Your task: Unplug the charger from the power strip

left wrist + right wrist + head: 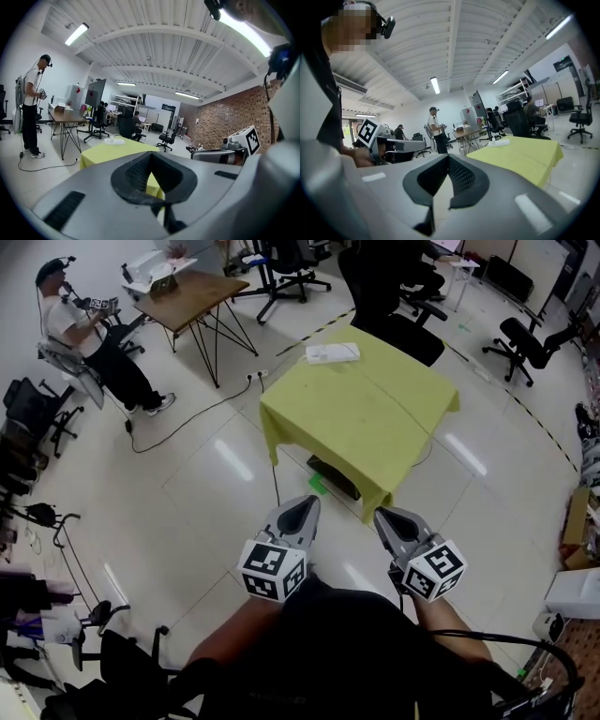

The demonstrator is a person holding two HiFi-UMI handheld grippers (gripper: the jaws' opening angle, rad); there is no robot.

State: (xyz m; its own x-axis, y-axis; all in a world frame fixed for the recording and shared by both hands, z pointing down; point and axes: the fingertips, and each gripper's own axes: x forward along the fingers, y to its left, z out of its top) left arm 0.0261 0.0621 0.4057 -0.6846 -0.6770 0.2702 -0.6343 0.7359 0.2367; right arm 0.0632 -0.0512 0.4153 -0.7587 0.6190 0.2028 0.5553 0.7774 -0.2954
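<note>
A white power strip lies at the far edge of a table under a yellow-green cloth. It is too far off to tell a charger apart on it. Both grippers are held close to my body, short of the table's near corner. The left gripper and the right gripper point toward the table, jaws together and empty. In the left gripper view the left gripper is shut, with the strip small beyond it. The right gripper view shows the right gripper shut, the strip far ahead.
A dark flat box sits on the floor under the table. A black cable trails over the floor to the left. A person with grippers is beside a wooden desk. Office chairs ring the room.
</note>
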